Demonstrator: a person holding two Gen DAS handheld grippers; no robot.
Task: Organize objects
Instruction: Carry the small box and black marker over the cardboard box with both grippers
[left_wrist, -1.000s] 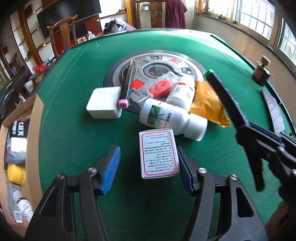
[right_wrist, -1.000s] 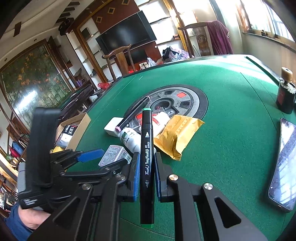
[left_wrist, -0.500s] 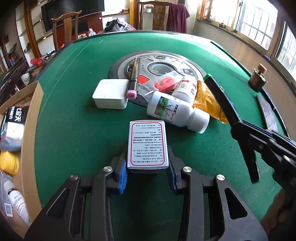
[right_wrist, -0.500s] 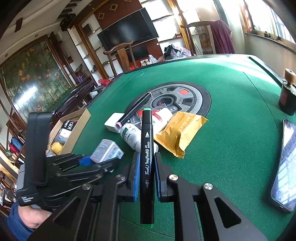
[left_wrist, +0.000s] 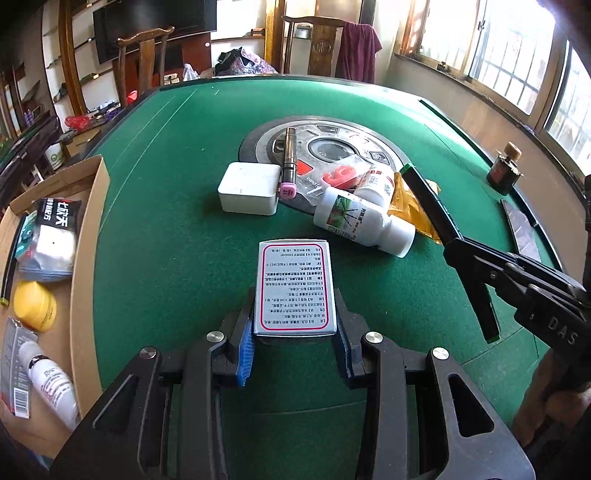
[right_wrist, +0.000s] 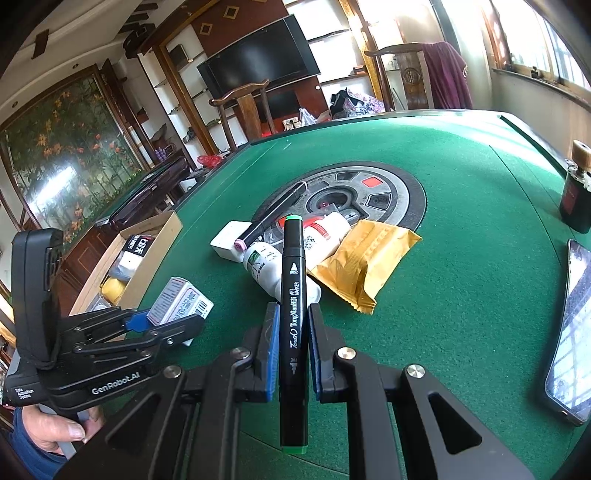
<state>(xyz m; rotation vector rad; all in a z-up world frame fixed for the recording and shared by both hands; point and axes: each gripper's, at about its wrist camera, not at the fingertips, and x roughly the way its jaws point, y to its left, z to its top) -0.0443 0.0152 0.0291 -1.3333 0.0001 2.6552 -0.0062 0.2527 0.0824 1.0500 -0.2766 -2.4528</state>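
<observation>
The small box is sitting clamped between the pads of the left gripper, lifted just clear of the green table; the jaws have just been closing onto it, narrowed to its width. They are gripping only its near end, so the far end is sticking out unsupported and may be tipping or sliding loose on the way to the cardboard box at the left. The right gripper is squeezing a black marker fully, low on its barrel, so the long top could be swinging into the white bottle nearby.
</observation>
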